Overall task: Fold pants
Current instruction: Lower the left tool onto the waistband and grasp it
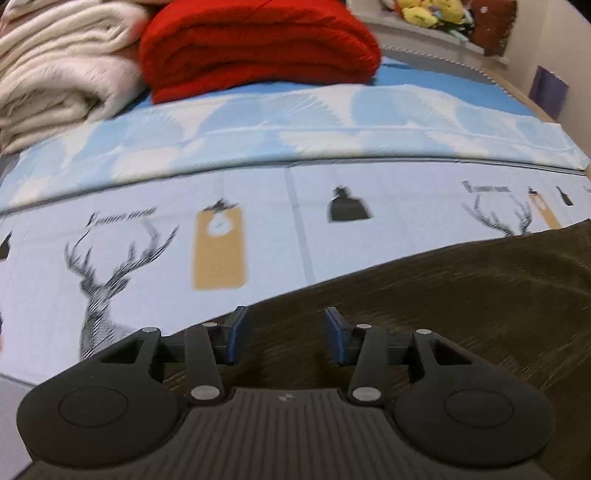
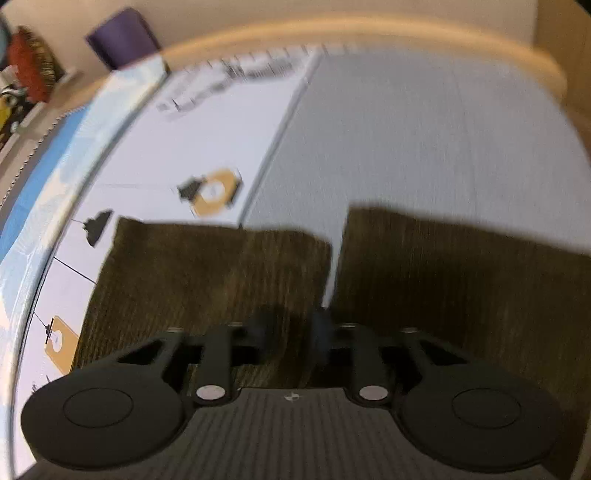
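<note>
Over the pants (image 1: 461, 295), the left gripper (image 1: 284, 332) gapes empty. The right gripper (image 2: 291, 332) looks parted too, though blurred. Any snatch now could bunch the cloth.

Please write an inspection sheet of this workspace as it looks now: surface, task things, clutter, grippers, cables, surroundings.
Surface: bed sheet with deer and tag prints, lying flat.
Job's things: dark brown pants spread on the sheet; two leg ends lie side by side with a gap between them.
Clutter: folded red blanket and cream blanket at the far side; plush toys on a ledge.
Grippers: left gripper open over the pants, nothing held; right gripper blurred, jaws apart, nothing between them.
Cables: nothing seen.
Surroundings: wooden bed frame, purple box, wall.
</note>
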A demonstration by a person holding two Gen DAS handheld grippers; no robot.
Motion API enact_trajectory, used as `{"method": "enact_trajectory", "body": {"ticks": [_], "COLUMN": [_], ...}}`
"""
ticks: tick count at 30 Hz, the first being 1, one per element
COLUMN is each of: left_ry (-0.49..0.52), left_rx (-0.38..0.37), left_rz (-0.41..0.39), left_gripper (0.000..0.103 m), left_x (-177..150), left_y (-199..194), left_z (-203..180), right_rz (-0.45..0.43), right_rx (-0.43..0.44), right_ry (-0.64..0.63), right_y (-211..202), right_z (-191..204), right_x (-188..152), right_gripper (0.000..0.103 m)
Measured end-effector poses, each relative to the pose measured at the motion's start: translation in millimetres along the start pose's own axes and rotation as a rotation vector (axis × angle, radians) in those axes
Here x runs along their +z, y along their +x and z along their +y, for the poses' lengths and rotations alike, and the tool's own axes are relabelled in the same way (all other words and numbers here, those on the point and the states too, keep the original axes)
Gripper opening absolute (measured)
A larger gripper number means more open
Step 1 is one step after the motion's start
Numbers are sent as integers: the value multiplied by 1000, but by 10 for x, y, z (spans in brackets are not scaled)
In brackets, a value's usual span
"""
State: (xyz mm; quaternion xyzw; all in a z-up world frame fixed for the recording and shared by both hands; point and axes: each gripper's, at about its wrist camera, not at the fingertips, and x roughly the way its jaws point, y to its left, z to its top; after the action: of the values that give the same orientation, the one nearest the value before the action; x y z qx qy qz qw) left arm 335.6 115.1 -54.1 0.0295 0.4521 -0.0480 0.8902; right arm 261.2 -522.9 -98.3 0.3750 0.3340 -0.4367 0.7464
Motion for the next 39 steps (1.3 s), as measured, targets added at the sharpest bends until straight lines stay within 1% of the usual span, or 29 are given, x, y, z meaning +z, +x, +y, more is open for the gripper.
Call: {"method": "enact_trajectory", "body": {"ticks": [1, 2, 5, 9, 10, 11, 13, 14, 15, 16, 17, 19, 20, 22, 23, 24, 26, 27, 28, 30, 33, 34, 35, 36, 37, 39], "left_ry": [-20, -44, -144, -334, -374, -412, -455, -467, -466, -440, -412, -444, -453, -410, -391, -388, -385, -374, -369, -371, -356, -345, -333, -325, -323, -329], "left_rx": [7, 20, 101, 188, 192, 181, 121, 87, 71, 80, 95, 93, 110, 154, 171, 179, 186, 196, 203, 208, 194, 189, 185, 182, 181, 175], "left_rz": [11, 19, 73, 167, 188, 210, 229, 228, 223, 214, 205, 141, 100, 27, 19, 35, 88, 114, 126, 138, 151, 153, 156, 156, 155, 155], "left_gripper": [53, 60, 73, 74, 74, 74, 74, 72, 69, 53, 45, 40, 40, 40, 41, 42, 47, 48, 52, 56, 56, 56, 56, 56, 57, 57], "left_x": [-35, -94, -233, -450, -502, -565, -644, -665, -672, -673, -662, -636, -613, -556, -534, -516, -494, -484, -485, -482, -514, -525, -537, -547, -552, -548], "left_y": [3, -6, 78, 265, 313, 370, 455, 482, 499, 518, 528, 480, 430, 346, 332, 340, 381, 399, 401, 406, 420, 420, 420, 420, 422, 430], "left_z": [132, 290, 761, 1366, 1479, 1578, 1673, 1699, 1700, 1700, 1707, 1768, 1780, 1713, 1670, 1646, 1625, 1618, 1613, 1619, 1606, 1600, 1594, 1588, 1588, 1602], "right_rz": [-20, -29, -37, 18, 37, 52, 77, 84, 94, 101, 110, 136, 148, 160, 168, 178, 201, 211, 217, 214, 192, 170, 127, 71, 35, 13], "right_rx": [7, 20, 100, 211, 236, 254, 290, 304, 319, 331, 345, 387, 416, 471, 502, 540, 606, 631, 644, 639, 590, 564, 537, 528, 515, 494], "right_ry": [-17, -31, -91, -178, -197, -215, -261, -284, -319, -348, -381, -455, -502, -602, -662, -722, -819, -861, -894, -964, -1080, -1119, -1162, -1197, -1218, -1174], "right_y": [-46, -85, -157, -230, -243, -253, -282, -282, -294, -327, -344, -374, -398, -470, -502, -543, -629, -663, -686, -667, -558, -496, -458, -462, -462, -416], "right_z": [28, 40, 220, 521, 598, 669, 808, 867, 941, 988, 1043, 1179, 1258, 1408, 1490, 1580, 1738, 1812, 1876, 2012, 2162, 2188, 2224, 2248, 2289, 2376], "right_x": [3, 7, -18, -159, -205, -252, -343, -389, -438, -491, -542, -655, -732, -912, -1016, -1141, -1389, -1527, -1658, -1933, -2284, -2374, -2467, -2531, -2584, -2552], "right_gripper": [42, 43, 44, 44, 44, 44, 44, 44, 44, 44, 44, 44, 44, 44, 44, 44, 44, 45, 46, 46, 45, 45, 44, 44, 43, 40]}}
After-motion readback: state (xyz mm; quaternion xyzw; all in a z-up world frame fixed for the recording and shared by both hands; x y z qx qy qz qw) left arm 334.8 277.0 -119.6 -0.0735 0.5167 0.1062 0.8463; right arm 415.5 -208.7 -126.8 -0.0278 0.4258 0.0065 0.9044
